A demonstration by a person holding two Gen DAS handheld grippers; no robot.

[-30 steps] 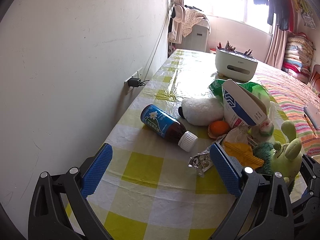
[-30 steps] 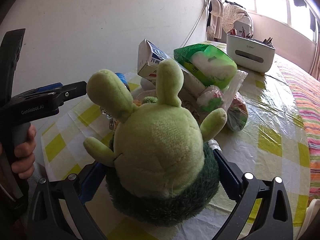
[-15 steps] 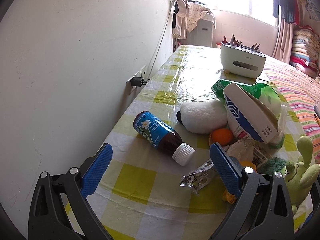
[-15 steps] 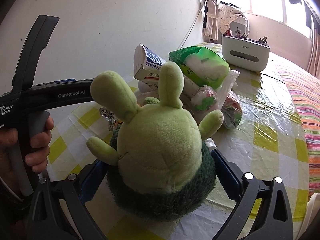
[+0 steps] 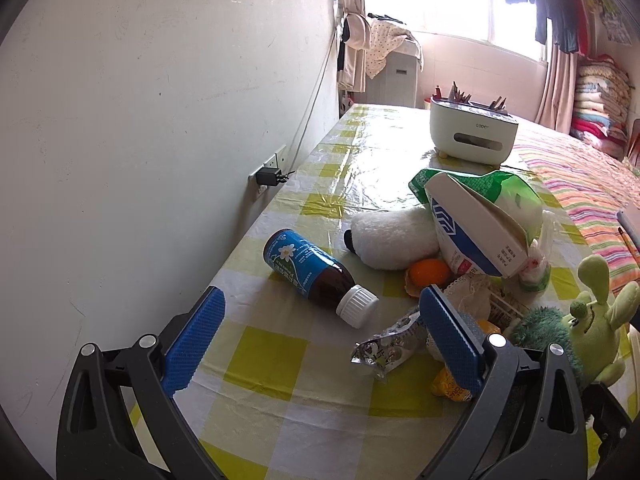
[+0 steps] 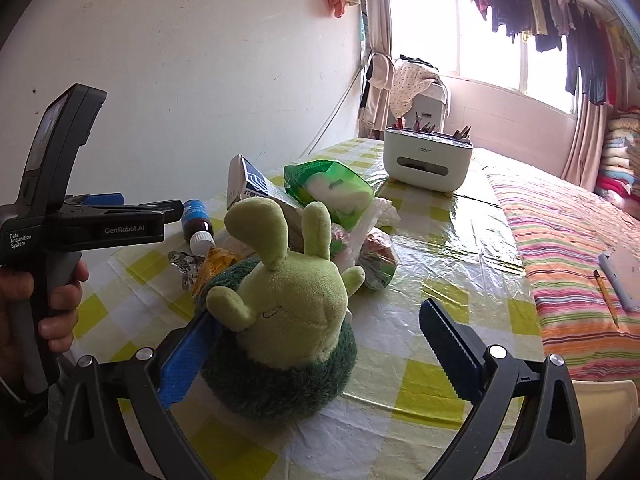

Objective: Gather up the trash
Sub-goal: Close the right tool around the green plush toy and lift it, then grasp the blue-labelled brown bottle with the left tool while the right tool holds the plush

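The left gripper [image 5: 320, 344] is being held with its jaws spread wide, nothing between them, above the yellow-checked tablecloth [image 5: 280, 364] at the near table edge. Ahead of it, a brown bottle [image 5: 316, 276] with a blue label and white cap is lying on its side. Just beside the cap, a crumpled foil wrapper [image 5: 384, 348] is lying on the cloth, partly behind the right blue pad. A yellow snack packet [image 5: 448, 388] is lying beneath that pad.

The right gripper [image 6: 320, 344] is likewise being held wide apart. A green plush toy [image 6: 288, 320] is standing between its jaws, touching the left pad and clear of the right pad; it is not being squeezed.

Beyond the toy, the clutter is piled together: a blue-and-white carton [image 5: 472, 232], a green tissue pack [image 6: 332, 192], a white plush [image 5: 392, 236], an orange [image 5: 430, 272] and a bagged bundle [image 6: 376, 264]. A white desk organiser [image 6: 428, 160] is standing well apart, farther down the table.

The left gripper's handle is being gripped by a hand [image 6: 56, 304] at the right view's left edge.
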